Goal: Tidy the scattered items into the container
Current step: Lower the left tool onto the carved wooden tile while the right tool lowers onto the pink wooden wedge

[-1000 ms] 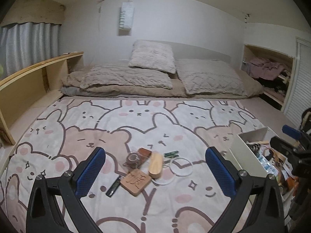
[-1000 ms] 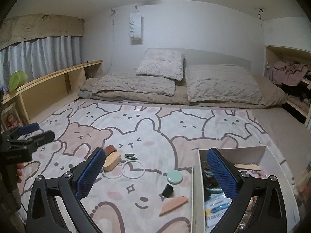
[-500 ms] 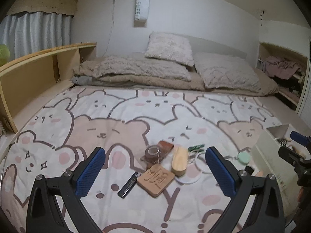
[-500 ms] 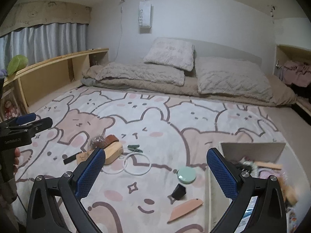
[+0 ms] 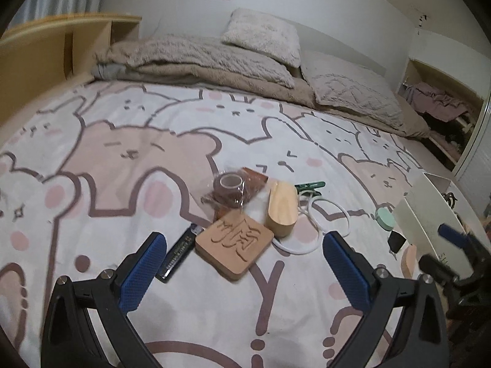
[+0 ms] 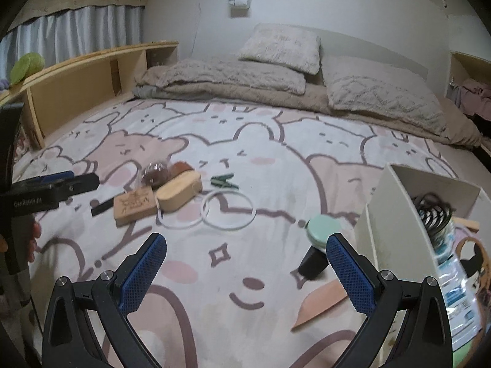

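Note:
Scattered items lie on the cartoon bedspread. In the left wrist view my left gripper point(image 5: 242, 263) is open and empty, just short of a carved wooden block point(image 5: 234, 240), with a black lighter point(image 5: 179, 253), bagged tape roll point(image 5: 230, 187), oval wooden box point(image 5: 280, 208), green clip point(image 5: 310, 186) and white rings point(image 5: 330, 217) around it. In the right wrist view my right gripper point(image 6: 245, 266) is open and empty above the bedspread. A mint round tin point(image 6: 322, 230), black clip point(image 6: 313, 262) and tan leather piece point(image 6: 319, 305) lie by its right finger. The white container point(image 6: 383, 214) stands at right, holding several items.
Pillows and a beige blanket point(image 6: 245, 76) lie at the bed's head. A wooden shelf point(image 6: 79, 86) runs along the left side. An alcove with clothes point(image 5: 435, 101) is at the right. The left gripper also shows at the left of the right wrist view point(image 6: 52, 190).
Both grippers have moved forward and lower toward the bedspread. The wooden block group now lies close before the left gripper; the tin and black clip lie close to the right gripper.

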`<state>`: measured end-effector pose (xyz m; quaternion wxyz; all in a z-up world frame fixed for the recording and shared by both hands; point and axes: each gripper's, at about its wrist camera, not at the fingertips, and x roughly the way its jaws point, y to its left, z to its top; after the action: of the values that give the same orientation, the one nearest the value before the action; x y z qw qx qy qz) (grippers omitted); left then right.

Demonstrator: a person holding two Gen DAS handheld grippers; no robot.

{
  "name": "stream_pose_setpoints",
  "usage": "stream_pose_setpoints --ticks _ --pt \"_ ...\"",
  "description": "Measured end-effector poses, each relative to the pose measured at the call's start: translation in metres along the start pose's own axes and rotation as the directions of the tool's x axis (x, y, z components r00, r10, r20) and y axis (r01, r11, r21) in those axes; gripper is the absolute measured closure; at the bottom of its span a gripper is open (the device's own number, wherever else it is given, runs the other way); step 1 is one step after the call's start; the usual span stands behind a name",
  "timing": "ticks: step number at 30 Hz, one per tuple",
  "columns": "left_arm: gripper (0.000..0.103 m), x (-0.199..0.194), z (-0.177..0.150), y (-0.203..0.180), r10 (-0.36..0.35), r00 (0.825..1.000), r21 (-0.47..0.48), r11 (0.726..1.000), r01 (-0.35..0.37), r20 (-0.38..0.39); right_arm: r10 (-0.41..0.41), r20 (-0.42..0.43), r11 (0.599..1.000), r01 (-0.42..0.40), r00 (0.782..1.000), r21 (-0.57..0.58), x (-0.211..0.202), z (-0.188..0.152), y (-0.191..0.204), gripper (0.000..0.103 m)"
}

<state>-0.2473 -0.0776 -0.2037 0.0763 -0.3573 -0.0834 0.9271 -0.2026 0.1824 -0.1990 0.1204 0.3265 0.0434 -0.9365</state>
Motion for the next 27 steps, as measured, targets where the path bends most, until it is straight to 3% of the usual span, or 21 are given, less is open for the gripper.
stream_pose_setpoints --ticks 4,8,18,27 --pt "0.001 0.015 -0.002 0.007 -0.033 0.998 -0.018 0.999 0.032 -0.045 -0.026 -0.015 0.999 0.027 1.0 0.026 0.008 -0.012 0.0 0.0" --pt "0.01 0.031 -0.005 0.009 -0.06 0.993 -0.012 0.998 0.059 -0.105 -0.054 -0.036 0.997 0.056 0.998 0.06 0.015 -0.021 -0.004 0.0" --pt "0.01 0.054 -0.007 0.03 0.024 0.987 -0.03 0.999 -0.029 -0.157 -0.06 -0.088 0.991 0.071 0.994 0.118 0.026 -0.04 -0.011 0.0" --pt "0.01 0.073 -0.004 -0.001 -0.01 0.985 0.123 0.992 0.032 -0.17 -0.101 -0.105 0.979 0.118 0.989 0.165 0.016 -0.057 -0.014 0.0"
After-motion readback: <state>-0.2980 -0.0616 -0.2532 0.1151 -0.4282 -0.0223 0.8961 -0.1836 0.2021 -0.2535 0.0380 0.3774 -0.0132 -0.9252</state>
